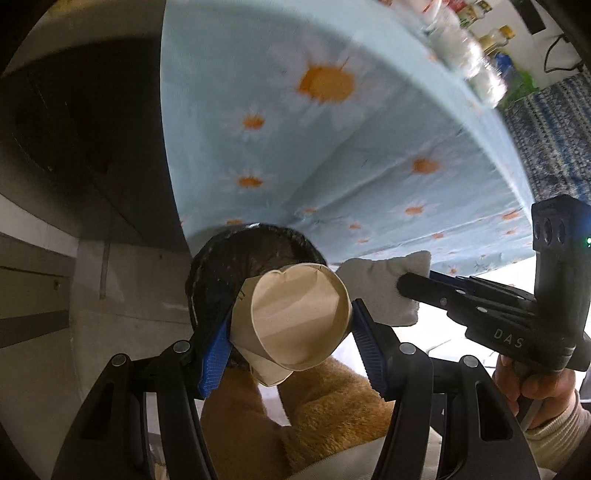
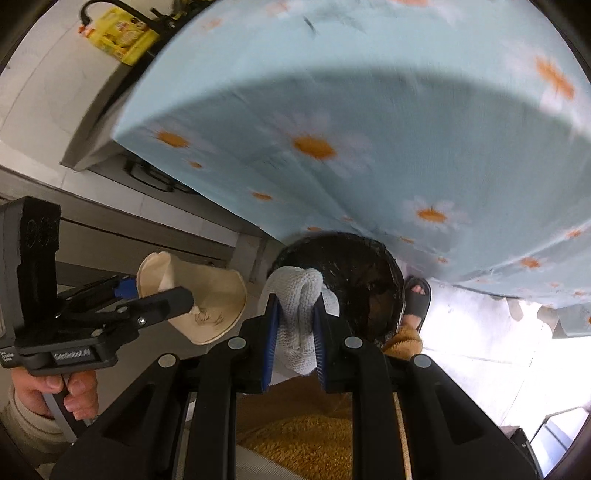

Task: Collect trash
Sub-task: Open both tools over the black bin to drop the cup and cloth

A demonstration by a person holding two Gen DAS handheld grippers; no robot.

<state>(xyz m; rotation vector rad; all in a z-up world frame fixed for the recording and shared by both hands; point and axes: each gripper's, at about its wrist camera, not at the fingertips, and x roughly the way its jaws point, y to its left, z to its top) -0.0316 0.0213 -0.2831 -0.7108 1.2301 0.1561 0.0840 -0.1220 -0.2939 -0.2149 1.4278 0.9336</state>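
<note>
My left gripper (image 1: 291,332) is shut on a crushed beige paper cup (image 1: 295,317) and holds it just above the near rim of a black-lined trash bin (image 1: 229,251). The cup also shows in the right wrist view (image 2: 207,295), left of the bin (image 2: 362,273). My right gripper (image 2: 295,332) is shut on a crumpled white cloth wad (image 2: 299,306) at the bin's near rim. In the left wrist view the right gripper (image 1: 410,291) holds the wad (image 1: 373,288) just right of the cup.
A table under a light blue daisy-print cloth (image 1: 332,129) hangs over the bin. Bottles (image 1: 476,55) stand along its far edge. A yellow box (image 2: 118,33) sits on a grey unit. My sandalled foot (image 2: 417,299) is beside the bin.
</note>
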